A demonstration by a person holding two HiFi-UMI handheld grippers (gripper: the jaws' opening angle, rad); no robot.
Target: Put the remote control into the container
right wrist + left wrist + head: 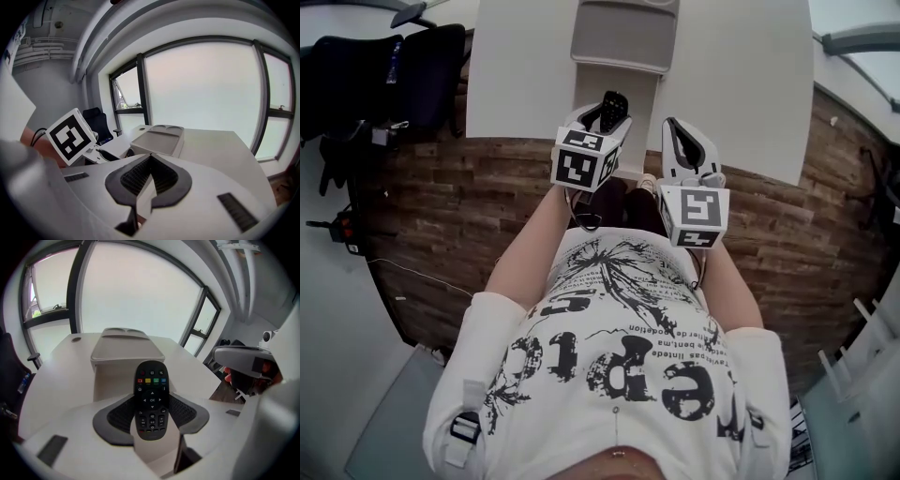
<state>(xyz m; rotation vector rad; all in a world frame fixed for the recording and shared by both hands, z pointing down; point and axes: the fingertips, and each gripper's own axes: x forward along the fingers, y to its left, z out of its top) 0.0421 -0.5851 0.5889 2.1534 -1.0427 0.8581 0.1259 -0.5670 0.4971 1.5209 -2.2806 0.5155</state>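
**Low grip on the remote risks a slip**

Two grippers sit nearest. The right gripper (677, 129) is closed on nothing. The left gripper (602, 116) clamps the one remote control (151, 399) upright by its lower end, above the table's (741, 84) near edge. With so low a hold, it could pivot or slip out before reaching the single container (623, 33) farther back.

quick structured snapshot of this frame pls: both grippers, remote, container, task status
left gripper: shut on the remote control
right gripper: shut, nothing between its jaws
remote control: black, clear of the table, buttons facing the left gripper view
container: grey, on the white table, ahead of both grippers; nothing visible in it
task status: remote control held, not yet in the container
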